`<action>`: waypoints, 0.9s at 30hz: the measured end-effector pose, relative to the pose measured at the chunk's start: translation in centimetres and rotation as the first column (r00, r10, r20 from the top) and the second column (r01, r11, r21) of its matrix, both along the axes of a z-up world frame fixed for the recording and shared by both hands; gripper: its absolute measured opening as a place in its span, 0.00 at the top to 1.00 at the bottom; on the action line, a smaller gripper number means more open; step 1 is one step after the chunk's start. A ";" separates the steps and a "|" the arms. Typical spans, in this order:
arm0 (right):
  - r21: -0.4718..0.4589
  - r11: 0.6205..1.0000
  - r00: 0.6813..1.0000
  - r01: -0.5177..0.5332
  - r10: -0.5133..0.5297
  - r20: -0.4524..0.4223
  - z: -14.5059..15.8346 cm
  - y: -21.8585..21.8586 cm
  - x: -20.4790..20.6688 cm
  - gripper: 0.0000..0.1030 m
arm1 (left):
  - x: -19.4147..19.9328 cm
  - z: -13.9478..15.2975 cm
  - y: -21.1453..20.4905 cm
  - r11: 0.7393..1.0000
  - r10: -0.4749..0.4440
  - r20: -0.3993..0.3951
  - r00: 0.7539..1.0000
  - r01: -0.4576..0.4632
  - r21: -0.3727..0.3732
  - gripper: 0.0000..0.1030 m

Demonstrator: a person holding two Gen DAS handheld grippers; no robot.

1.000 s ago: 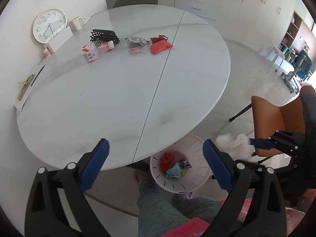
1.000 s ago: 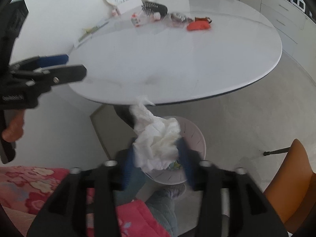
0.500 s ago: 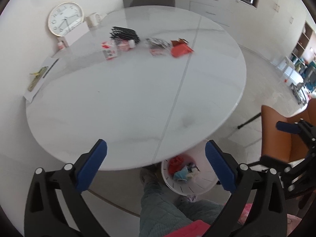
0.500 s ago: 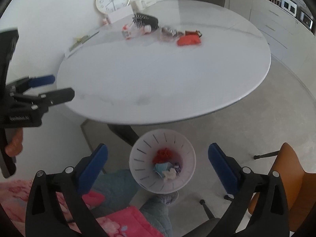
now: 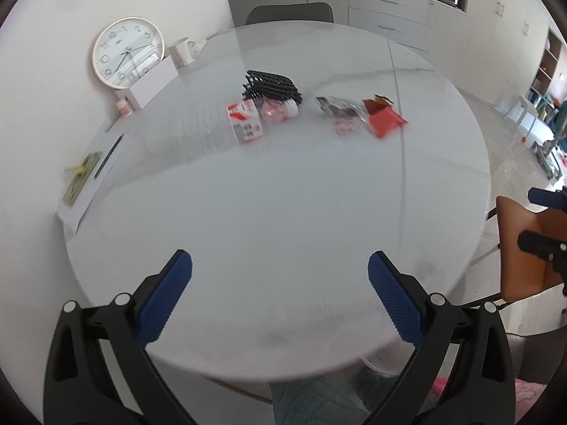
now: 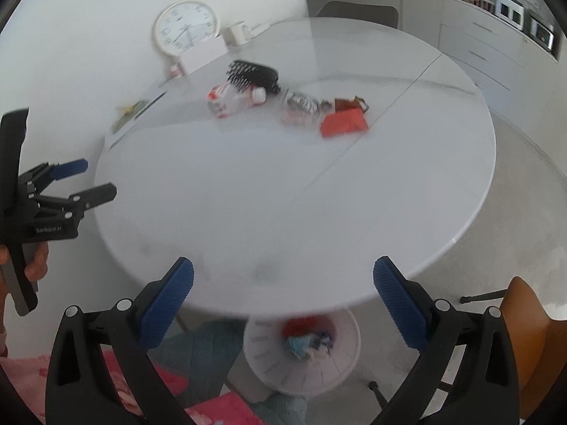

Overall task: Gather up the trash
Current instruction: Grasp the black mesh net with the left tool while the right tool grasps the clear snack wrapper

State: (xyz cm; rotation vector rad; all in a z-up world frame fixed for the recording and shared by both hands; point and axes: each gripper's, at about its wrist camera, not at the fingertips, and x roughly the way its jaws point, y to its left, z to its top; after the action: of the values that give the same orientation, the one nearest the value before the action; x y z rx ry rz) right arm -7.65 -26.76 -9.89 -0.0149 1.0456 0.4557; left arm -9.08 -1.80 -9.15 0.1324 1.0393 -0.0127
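Trash lies at the far side of the white round table (image 5: 283, 212): a red wrapper (image 5: 386, 122) (image 6: 343, 124), a clear crumpled wrapper (image 5: 340, 111) (image 6: 299, 106), a small red-and-white carton (image 5: 245, 122) (image 6: 217, 101) and a small pink bottle (image 5: 278, 109). A white bin (image 6: 301, 352) with several pieces of trash stands on the floor under the table's near edge. My left gripper (image 5: 280, 294) is open and empty above the near table edge. My right gripper (image 6: 283, 301) is open and empty above the bin.
A black hairbrush (image 5: 271, 85), a wall clock (image 5: 127, 57), a white mug (image 5: 182, 52), a white box (image 5: 152, 83) and papers (image 5: 88, 180) sit along the far left. An orange chair (image 5: 524, 244) stands at the right. A grey chair (image 5: 288, 14) stands behind the table.
My right gripper opened and dropped the white tissue wad into the bin. Both grippers then rose and tilted up toward the table top.
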 end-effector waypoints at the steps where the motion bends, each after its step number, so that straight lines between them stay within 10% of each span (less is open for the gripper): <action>1: 0.002 1.000 1.000 0.018 -0.018 -0.002 -0.1 0.7 1.0 0.02 | 1.1 -0.1 0.7 1.000 -0.014 -0.002 1.000 0.014 -0.008 0.07; 16: 0.001 0.938 0.937 0.346 -0.346 -0.055 -2.5 11.7 15.6 0.02 | 20.7 -2.0 5.8 0.934 -0.355 -0.017 0.935 0.353 -0.060 0.07; 27: -0.044 0.888 0.881 0.457 -0.459 -0.117 -5.6 11.7 21.4 0.02 | 32.2 -4.2 3.8 0.936 -0.333 -0.068 0.940 0.321 -0.143 0.07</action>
State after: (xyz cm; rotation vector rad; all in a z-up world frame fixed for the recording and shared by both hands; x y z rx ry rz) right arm 13.75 -15.03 -15.48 0.2478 1.1342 0.0148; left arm 23.08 2.03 -13.40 0.1874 1.0943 -0.3927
